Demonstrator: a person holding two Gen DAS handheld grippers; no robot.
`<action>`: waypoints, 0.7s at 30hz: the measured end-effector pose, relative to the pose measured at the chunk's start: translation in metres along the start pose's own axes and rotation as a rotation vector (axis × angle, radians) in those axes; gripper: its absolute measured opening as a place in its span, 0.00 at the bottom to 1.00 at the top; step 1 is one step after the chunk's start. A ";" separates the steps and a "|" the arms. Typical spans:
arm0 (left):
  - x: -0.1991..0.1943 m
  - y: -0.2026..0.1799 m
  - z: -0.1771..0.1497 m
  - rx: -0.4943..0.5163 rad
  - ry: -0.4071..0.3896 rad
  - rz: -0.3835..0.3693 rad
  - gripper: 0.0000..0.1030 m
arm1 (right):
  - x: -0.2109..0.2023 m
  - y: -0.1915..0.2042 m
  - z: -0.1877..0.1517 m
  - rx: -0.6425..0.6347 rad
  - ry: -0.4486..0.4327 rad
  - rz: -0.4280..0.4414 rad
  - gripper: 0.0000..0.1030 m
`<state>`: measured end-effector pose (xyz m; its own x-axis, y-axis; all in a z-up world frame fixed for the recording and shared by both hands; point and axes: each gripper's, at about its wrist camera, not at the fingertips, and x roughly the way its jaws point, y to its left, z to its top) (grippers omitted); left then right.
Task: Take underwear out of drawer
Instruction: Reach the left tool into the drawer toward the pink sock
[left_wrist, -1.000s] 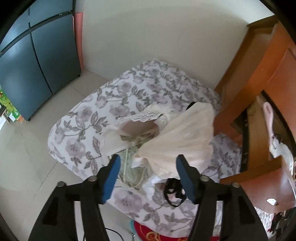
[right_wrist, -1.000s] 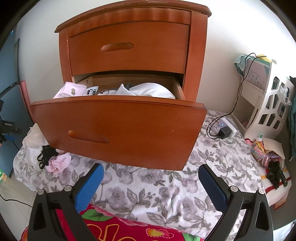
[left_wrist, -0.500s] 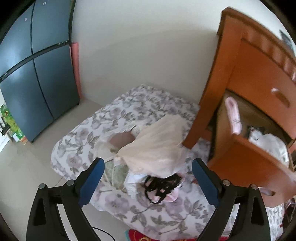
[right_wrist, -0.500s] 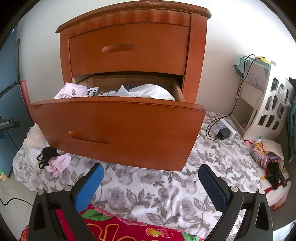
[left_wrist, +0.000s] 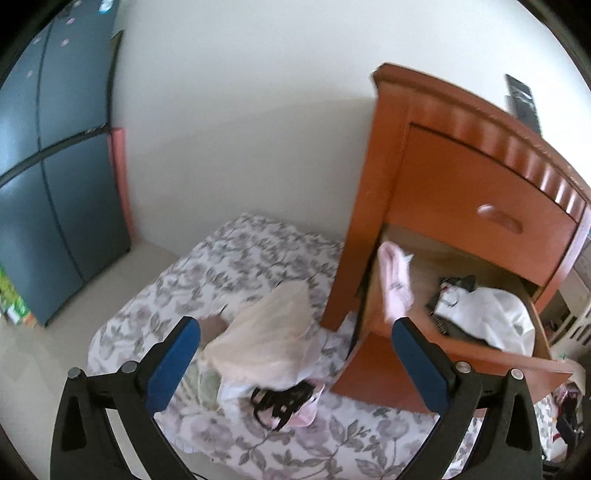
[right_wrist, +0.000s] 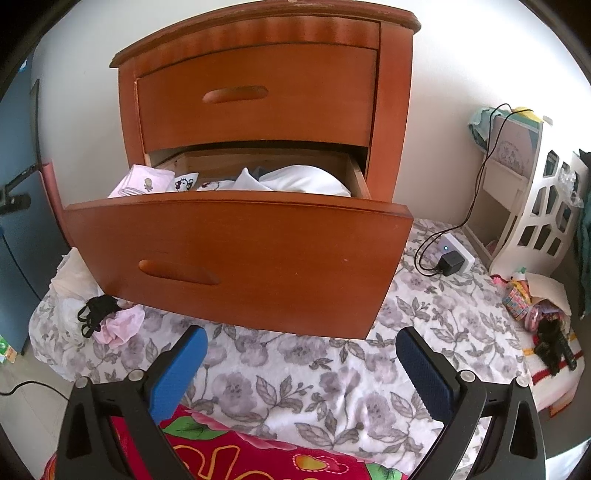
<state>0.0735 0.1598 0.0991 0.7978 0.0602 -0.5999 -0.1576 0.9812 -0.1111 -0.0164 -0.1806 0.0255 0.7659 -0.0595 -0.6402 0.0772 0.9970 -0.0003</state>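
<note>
The wooden nightstand's lower drawer (right_wrist: 236, 258) stands pulled out, with pink underwear (right_wrist: 142, 181) and white garments (right_wrist: 303, 179) inside. From the left wrist view the same drawer (left_wrist: 373, 373) shows pink underwear (left_wrist: 395, 280) draped over its side and a white garment (left_wrist: 491, 317) within. A pile of cream, black and pink clothes (left_wrist: 269, 347) lies on the floral bedding beside it, also seen as the pile (right_wrist: 103, 317) left of the drawer. My left gripper (left_wrist: 295, 354) is open above that pile, holding nothing. My right gripper (right_wrist: 301, 365) is open in front of the drawer face.
Floral bedding (right_wrist: 332, 369) covers the surface around the nightstand. A charger and white power strip (right_wrist: 452, 256) sit to its right, near a white shelf unit (right_wrist: 532, 206). A dark blue cabinet (left_wrist: 48, 184) stands at the left. A red patterned blanket (right_wrist: 240, 450) lies under the right gripper.
The left gripper opened wider, releasing the cream garment onto the pile, and lifted and swung right so the drawer's inside comes into view. The right gripper has barely moved.
</note>
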 end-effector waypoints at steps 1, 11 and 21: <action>-0.001 -0.004 0.007 0.009 -0.005 -0.014 1.00 | 0.000 -0.001 0.000 0.005 0.001 0.003 1.00; 0.013 -0.057 0.081 0.134 -0.046 -0.084 1.00 | 0.004 -0.003 0.000 0.025 0.017 0.030 1.00; 0.078 -0.106 0.097 0.206 0.240 -0.151 1.00 | 0.007 -0.008 -0.002 0.054 0.033 0.060 1.00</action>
<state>0.2086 0.0780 0.1411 0.6400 -0.1090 -0.7606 0.0916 0.9937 -0.0653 -0.0132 -0.1892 0.0199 0.7489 0.0031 -0.6626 0.0663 0.9946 0.0796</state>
